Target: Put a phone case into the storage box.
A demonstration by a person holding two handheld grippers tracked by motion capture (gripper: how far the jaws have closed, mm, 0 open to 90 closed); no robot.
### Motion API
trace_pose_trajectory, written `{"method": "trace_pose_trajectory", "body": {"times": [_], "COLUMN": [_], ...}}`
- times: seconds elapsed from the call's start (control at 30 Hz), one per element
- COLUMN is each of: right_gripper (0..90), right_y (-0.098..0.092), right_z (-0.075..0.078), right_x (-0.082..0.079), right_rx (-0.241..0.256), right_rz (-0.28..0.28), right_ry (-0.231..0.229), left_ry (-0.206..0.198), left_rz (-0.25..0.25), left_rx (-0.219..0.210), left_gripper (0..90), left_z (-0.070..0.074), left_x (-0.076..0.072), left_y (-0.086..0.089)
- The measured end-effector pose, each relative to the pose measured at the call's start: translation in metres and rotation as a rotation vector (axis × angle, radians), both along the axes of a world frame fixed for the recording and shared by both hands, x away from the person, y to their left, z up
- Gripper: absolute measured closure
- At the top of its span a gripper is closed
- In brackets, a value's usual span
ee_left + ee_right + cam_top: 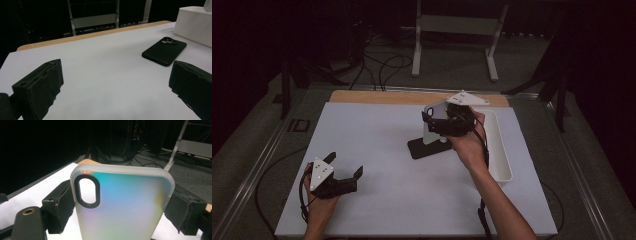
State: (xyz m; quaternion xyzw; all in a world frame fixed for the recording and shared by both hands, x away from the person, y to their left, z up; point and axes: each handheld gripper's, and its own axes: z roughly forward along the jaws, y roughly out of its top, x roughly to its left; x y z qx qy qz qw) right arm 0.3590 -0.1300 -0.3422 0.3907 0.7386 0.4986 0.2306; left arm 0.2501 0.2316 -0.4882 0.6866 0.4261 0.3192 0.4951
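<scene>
While pinched by the right gripper (120,207) jaws — frosted translucent phone case (120,202), light, flexible, slippery: grip long edges; left gripper (115,85) jaws spread, idle.

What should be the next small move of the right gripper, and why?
Probably lower the translucent phone case toward the black phone: the right gripper clamps the case above the table, and the phone lies bare beside the white bin.

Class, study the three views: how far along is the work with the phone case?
Done: the right tongs have the translucent phone case clamped and lifted above the table. In hand: it hangs near the white tray. Left: probably setting it down; the black phone lies untouched, and the left tongs rest open.
</scene>
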Motion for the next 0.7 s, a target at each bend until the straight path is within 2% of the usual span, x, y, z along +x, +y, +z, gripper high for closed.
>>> {"method": "trace_pose_trajectory", "body": {"times": [0.37, 0.7], "right_gripper": [17.2, 17.2], "right_y": [-0.009, -0.017], "right_z": [0.000, 0.007], "right_x": [0.010, 0.017], "right_rx": [-0.003, 0.001], "right_rz": [-0.034, -0.062], "right_ry": [0.008, -0.005], "left_ry": [0.014, 0.011], "left_rz": [-0.024, -0.015], "left_rx": [-0.004, -0.017], "left_gripper": [0.2, 0.2], "left_z": [0.000, 0.000], "left_x": [0.000, 0.000], "left_y": [-0.001, 0.001]}}
